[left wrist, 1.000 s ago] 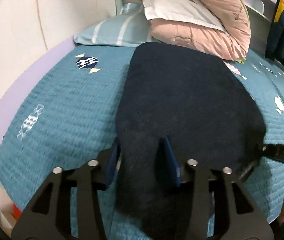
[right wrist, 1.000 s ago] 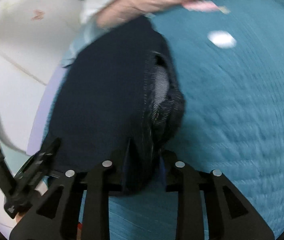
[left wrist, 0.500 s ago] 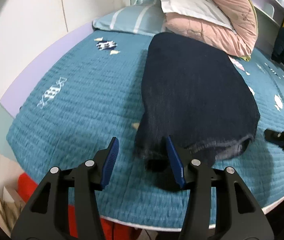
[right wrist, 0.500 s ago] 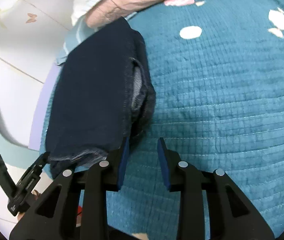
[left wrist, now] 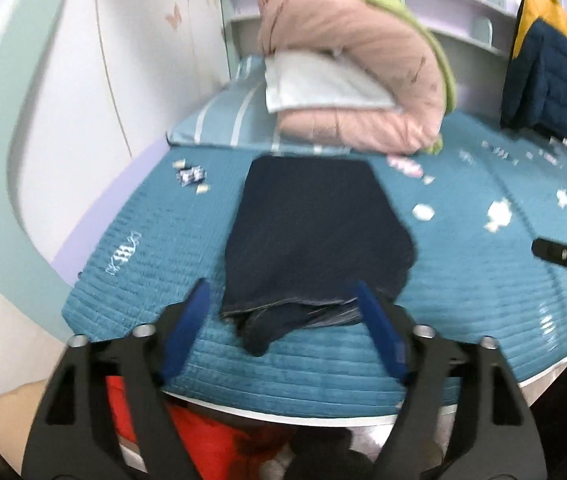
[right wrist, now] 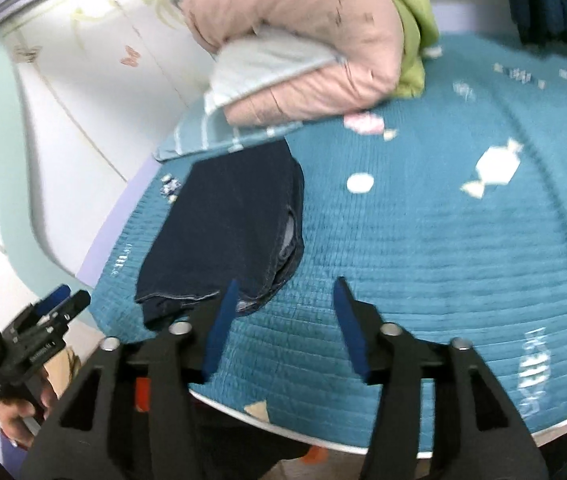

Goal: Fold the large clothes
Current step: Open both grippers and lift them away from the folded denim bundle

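Folded dark navy jeans (left wrist: 311,236) lie flat on the teal quilted bed (left wrist: 483,264), near its front edge. They also show in the right wrist view (right wrist: 231,216), at left of centre. My left gripper (left wrist: 283,308) is open and empty, held back above the bed's front edge, just short of the jeans' near hem. My right gripper (right wrist: 283,300) is open and empty, above the bed edge, to the right of the jeans. Each gripper shows in the other's view: the right one (left wrist: 563,256), the left one (right wrist: 43,316).
A folded pink duvet (left wrist: 355,88) with a white pillow (left wrist: 323,84) lies on a striped pillow (left wrist: 219,124) behind the jeans. A navy and yellow jacket (left wrist: 543,68) hangs at the right. A white wall (left wrist: 83,80) runs along the left. Something red (left wrist: 203,432) sits below the bed edge.
Both grippers have let go of the jeans, opened wide and pulled back and up from the bed. The jeans now lie folded and still.
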`<state>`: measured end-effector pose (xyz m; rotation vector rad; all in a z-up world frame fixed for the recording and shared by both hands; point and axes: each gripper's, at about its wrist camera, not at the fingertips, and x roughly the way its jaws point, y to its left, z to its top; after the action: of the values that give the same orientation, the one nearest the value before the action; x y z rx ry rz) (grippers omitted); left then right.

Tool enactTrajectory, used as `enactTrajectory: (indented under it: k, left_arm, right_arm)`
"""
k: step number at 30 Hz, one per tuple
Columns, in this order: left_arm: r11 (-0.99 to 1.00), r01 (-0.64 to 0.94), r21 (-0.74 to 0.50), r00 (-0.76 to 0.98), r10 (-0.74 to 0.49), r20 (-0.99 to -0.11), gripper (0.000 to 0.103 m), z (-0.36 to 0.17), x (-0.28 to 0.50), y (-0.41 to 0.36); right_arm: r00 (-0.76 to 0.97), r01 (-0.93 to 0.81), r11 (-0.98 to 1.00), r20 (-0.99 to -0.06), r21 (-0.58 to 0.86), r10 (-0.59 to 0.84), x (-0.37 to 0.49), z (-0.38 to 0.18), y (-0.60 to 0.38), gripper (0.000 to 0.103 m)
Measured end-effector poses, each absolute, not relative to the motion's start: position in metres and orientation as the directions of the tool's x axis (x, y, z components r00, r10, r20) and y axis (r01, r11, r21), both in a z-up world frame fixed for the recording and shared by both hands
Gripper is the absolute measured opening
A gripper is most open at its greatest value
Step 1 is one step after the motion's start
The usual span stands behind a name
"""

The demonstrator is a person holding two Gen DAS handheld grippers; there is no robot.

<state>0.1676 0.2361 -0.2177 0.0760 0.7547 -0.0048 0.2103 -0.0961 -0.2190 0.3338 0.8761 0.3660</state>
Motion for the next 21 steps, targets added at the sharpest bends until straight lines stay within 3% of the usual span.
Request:
enactTrajectory:
  k: [8,11,21]
  left_arm:
    - [0.996,0.092,0.008,0.79,-0.068,-0.609,0.08,-0.151,0.113,0.175]
    - [0.997,0.079,0.011,0.813,-0.058,-0.58,0.086,-0.131,0.092,0.155]
    - [0.995,0.098,0.033,0.895,-0.074,-0.44,0.093,-0.061,0.021,0.096]
  right_arm:
    - [0.705,-0.251,0.912,-0.584,0.325,0.402,0.146,-0.143,-0.116,0.063]
    - [0.734,-0.274,0.913,-0.548,0.302,0.402,0.122,-0.118,-0.125,0.066]
    - [0.798,-0.301,0.914,-0.453,0.273,0.398,0.052,-0.054,-0.149,0.082]
